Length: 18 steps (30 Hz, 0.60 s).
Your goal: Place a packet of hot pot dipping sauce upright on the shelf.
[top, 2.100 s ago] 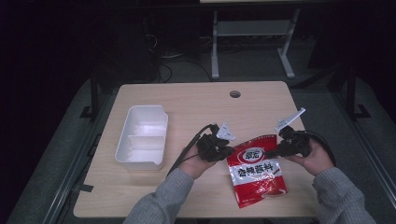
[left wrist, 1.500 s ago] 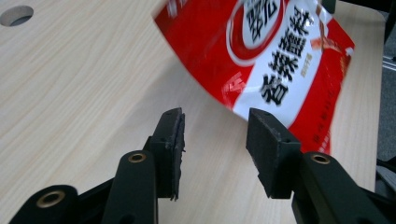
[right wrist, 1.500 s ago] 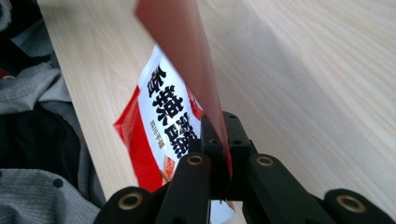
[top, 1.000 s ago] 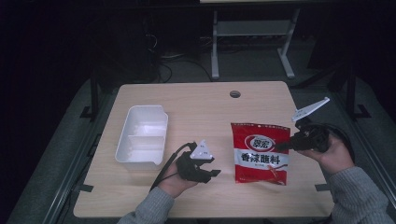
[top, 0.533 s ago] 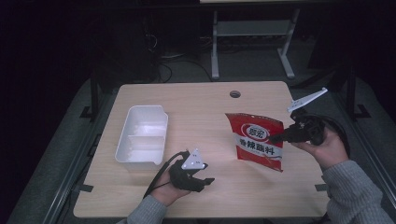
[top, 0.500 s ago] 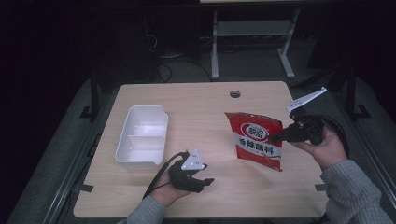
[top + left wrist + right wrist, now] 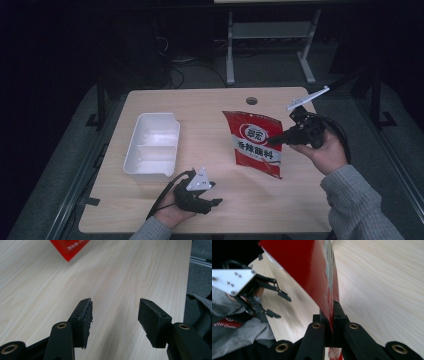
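The red packet (image 7: 256, 142), clamped at its edge in the right hand-held gripper (image 7: 278, 141), bears white Chinese print: a round logo at its top and a line of large characters just beside the jaws, too small to read surely.

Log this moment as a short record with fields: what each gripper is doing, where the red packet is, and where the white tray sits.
right gripper: shut on the edge of the red packet, holding it up off the table
left gripper: near the table's front edge, its jaws have just been opening, nothing between its fingers
red packet: lifted, tilted, label facing the high view
white tray: on the table's left part, two compartments, nothing seen inside
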Motion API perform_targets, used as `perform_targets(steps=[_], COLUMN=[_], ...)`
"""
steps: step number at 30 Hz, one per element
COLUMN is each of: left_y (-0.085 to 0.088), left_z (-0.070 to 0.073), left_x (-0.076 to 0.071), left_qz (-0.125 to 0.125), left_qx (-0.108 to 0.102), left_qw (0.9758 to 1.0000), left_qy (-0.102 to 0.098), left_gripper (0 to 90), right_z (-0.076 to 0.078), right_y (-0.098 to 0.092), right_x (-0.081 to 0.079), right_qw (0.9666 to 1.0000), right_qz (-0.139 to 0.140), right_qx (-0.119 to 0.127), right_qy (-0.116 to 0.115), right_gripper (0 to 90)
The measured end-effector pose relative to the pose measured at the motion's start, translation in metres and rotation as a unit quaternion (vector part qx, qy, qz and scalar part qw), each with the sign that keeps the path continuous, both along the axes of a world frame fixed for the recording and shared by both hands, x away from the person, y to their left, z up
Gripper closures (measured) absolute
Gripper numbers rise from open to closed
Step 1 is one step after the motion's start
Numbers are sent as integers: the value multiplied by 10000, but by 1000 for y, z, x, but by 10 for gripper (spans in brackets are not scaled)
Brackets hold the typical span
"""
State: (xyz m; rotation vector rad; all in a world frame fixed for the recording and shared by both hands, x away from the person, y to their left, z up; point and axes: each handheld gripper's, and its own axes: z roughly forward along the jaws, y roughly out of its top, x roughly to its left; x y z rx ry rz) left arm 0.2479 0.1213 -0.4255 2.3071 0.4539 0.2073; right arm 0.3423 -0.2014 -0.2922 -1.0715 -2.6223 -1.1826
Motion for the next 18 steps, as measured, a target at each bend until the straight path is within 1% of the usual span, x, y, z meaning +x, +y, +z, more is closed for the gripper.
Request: perform_targets(steps=[4, 8, 12, 13, 14, 18], left_y=[3, 5, 7, 7, 7, 9], left_z=[-2, -5, -6, -6, -7, -8], left_x=[-2, -4, -5, -5, -6, -8], left_qz=[0, -9, -12, -12, -14, -25], left_qx=[5, 19, 16, 16, 22, 77], left_qw=[10000, 10000, 10000, 10000, 10000, 10000], left_qy=[4, 34, 23, 23, 16, -33], left_gripper=[435, 424, 404, 400, 394, 372], right_z=[1, 5, 11, 11, 14, 20], right_y=[11, 24, 35, 35, 42, 55], right_x=[4, 7, 9, 9, 10, 13], right_qw=[9999, 9998, 9996, 9996, 9995, 9991], right_qz=[-39, -4, 10, 10, 21, 62], right_qx=[96, 171, 278, 278, 328, 413], right_qy=[34, 29, 16, 16, 18, 6], right_gripper=[897, 897, 897, 897, 897, 897])
